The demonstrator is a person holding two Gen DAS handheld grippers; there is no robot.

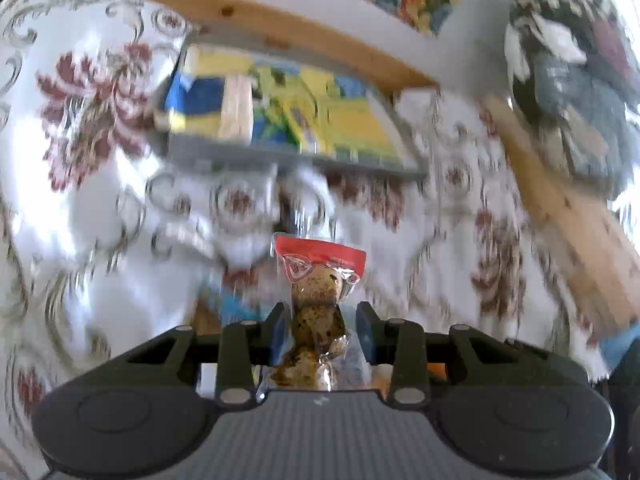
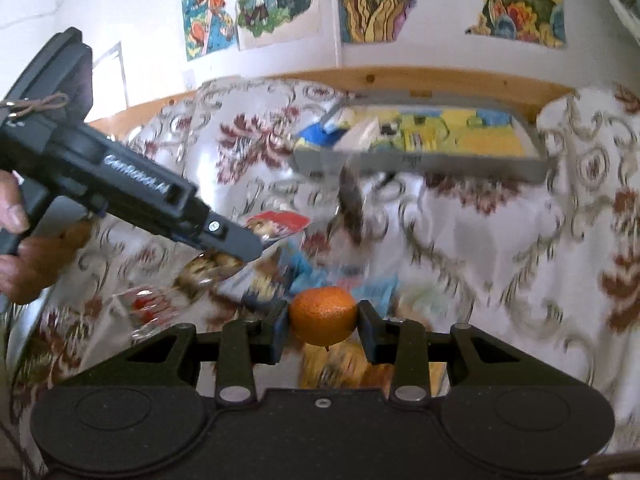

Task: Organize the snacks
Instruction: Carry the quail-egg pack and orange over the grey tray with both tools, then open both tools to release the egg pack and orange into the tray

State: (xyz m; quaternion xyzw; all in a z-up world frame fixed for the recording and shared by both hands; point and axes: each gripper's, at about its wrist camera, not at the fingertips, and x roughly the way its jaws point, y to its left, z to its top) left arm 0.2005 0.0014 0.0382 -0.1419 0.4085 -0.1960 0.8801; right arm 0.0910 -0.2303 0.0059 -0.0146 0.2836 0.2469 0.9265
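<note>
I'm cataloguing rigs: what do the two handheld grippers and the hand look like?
The left gripper and right gripper are matte black, with blue pads and silver pivots. White lettering marks the left gripper's side, twine is tied on it, and a bare hand shows.

Glossy clear plastic snack bag (image 1: pixel 318 280) — matt black tool (image 2: pixel 323 320); dimpled orange (image 2: pixel 323 316); shiny flowered cloth (image 1: pixel 100 200).

Clear snack bag (image 1: pixel 316 300) with a red top and brownish speckled balls inside, up off the table. Round orange (image 2: pixel 323 315) near it. Grey tray (image 2: pixel 420 160) beyond both, full of blue-yellow packets (image 2: pixel 472 132).
</note>
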